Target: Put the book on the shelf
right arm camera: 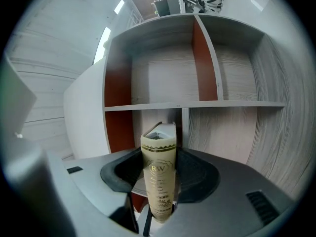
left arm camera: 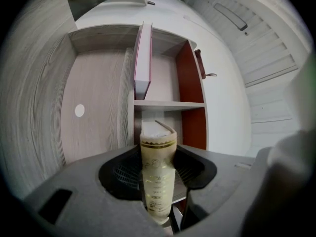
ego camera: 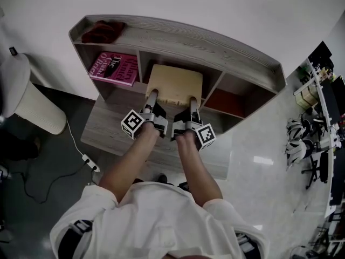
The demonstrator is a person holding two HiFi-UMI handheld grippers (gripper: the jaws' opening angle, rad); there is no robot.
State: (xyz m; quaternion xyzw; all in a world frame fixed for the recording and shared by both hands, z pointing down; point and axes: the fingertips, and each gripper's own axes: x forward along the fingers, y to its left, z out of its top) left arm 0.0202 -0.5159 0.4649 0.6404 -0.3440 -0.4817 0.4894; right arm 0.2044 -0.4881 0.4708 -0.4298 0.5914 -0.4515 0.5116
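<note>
A cream hardcover book [ego camera: 175, 84] with gold print on its spine is held flat in front of the shelf's [ego camera: 178, 36] middle compartment. My left gripper [ego camera: 151, 99] is shut on its near left edge and my right gripper [ego camera: 193, 102] is shut on its near right edge. In the left gripper view the spine [left arm camera: 158, 167] stands between the pads of the left gripper [left arm camera: 158, 186]. The right gripper view shows the same spine [right arm camera: 159, 172] clamped in the right gripper [right arm camera: 160, 191], with empty compartments of the shelf [right arm camera: 197, 105] behind.
A pink book [ego camera: 114, 68] lies in the left compartment, and it appears again as the pink book [left arm camera: 143, 58] in the left gripper view. A dark red cloth [ego camera: 102, 31] sits on the shelf top. A white bin [ego camera: 27, 99] and a power strip [ego camera: 89, 162] are on the floor at left.
</note>
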